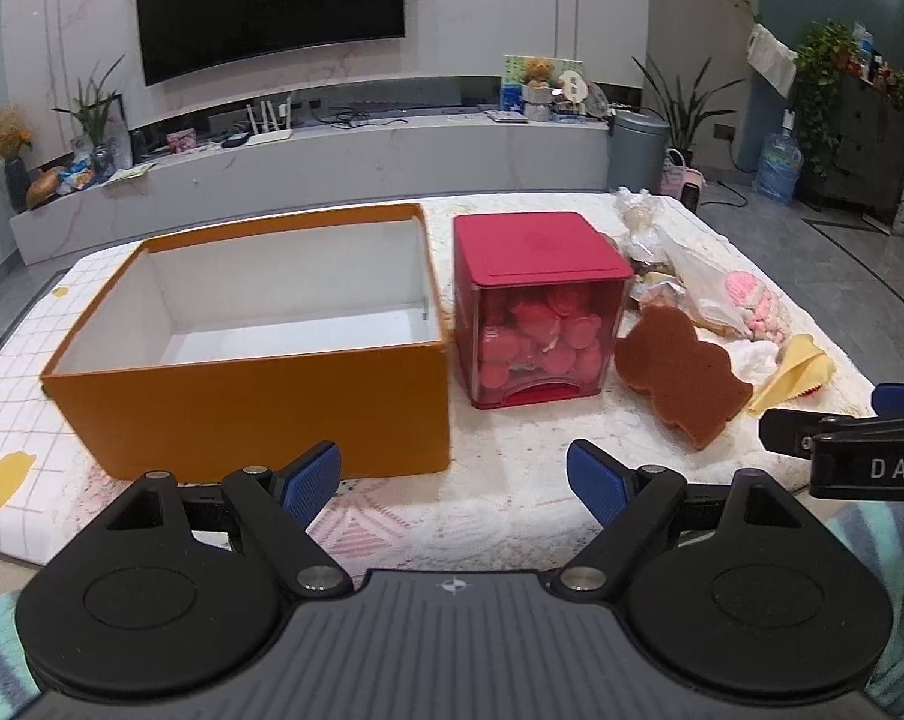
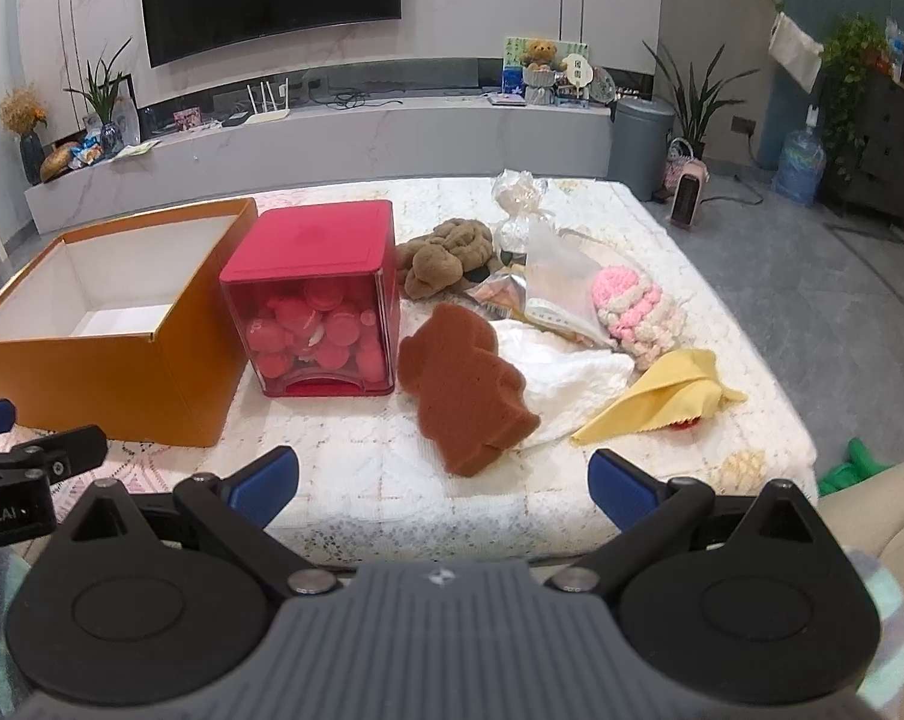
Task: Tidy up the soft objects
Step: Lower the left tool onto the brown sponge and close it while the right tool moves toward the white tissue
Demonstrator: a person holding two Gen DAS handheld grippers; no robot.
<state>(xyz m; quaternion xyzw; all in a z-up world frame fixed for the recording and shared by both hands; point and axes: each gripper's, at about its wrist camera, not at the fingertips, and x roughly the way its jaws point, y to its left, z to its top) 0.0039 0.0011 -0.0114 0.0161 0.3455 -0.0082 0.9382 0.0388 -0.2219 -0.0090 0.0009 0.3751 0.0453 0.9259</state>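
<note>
A: Where do the soft things lie?

B: They are heaped on the right half of the table (image 2: 392, 480), on its white lace cover. A brown sponge (image 2: 467, 387) is nearest, tilted against a white cloth (image 2: 563, 384). Behind it sit a brown plush toy (image 2: 446, 255), a clear plastic bag (image 2: 551, 276) and a pink and cream knitted piece (image 2: 635, 312). A yellow cloth (image 2: 662, 399) lies close to the table's right edge.

A: And the containers?

B: The orange box (image 1: 260, 408) stands open-topped on the left, its white inside showing nothing in it. The red bin (image 1: 539, 312) stands just beside the box's right wall, a narrow gap between them, and the sponge lies just beside the bin's other side.

A: What of the fingers?

B: The left gripper (image 1: 452, 483) has its blue fingers spread wide with nothing between them, hovering over the bare strip in front of the box and bin. The right gripper (image 2: 443, 489) is likewise spread and holds nothing, in front of the sponge.

A: Any free room?

B: The front band of the table is bare along the near edge. The two grippers are side by side, each showing at the margin of the other's view.
</note>
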